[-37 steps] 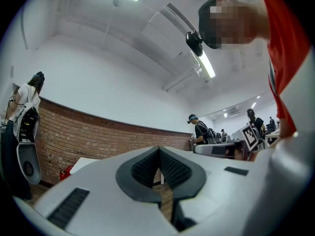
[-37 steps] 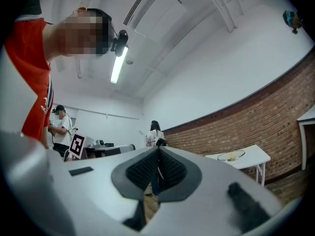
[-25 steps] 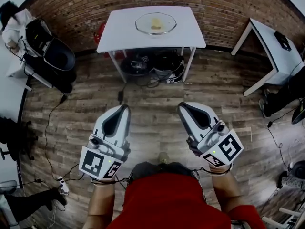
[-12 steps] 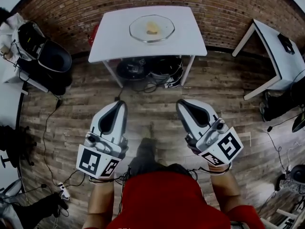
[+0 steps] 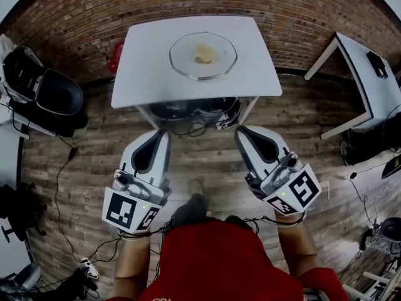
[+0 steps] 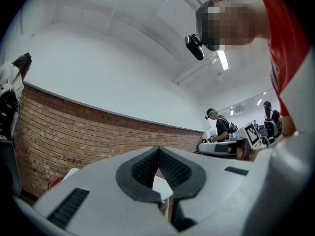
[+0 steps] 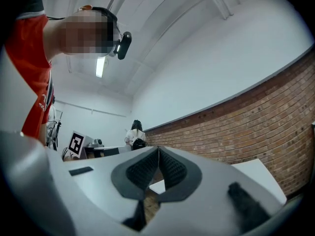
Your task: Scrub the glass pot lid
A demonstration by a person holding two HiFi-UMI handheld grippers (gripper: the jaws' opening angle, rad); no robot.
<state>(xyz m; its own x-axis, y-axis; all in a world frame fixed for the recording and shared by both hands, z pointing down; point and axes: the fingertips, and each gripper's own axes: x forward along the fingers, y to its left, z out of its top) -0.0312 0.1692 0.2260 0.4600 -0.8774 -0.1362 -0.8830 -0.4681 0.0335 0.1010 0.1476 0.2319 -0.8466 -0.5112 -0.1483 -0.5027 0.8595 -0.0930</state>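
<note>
Glass pot lid point(image 5: 203, 56) far centre in head view, flat on white table point(image 5: 138, 68); yellowish lump point(image 5: 202, 53) at lid's middle. Brick wall point(image 5: 301, 11) beyond, wood floor point(image 5: 200, 162) near. Left gripper point(image 5: 164, 134) and right gripper point(image 5: 242, 133) side by side on near side of table, well apart from lid, touching nothing.

Left gripper view: jaws pressed together, nothing between; brick wall ahead.

Right gripper view: jaws pressed together too, nothing pinched; table corner beyond, right.

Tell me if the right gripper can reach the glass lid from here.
Probably not yet: the right gripper, jaws shut, hangs over the floor short of the table edge. Nothing blocks the glass lid, though.
</note>
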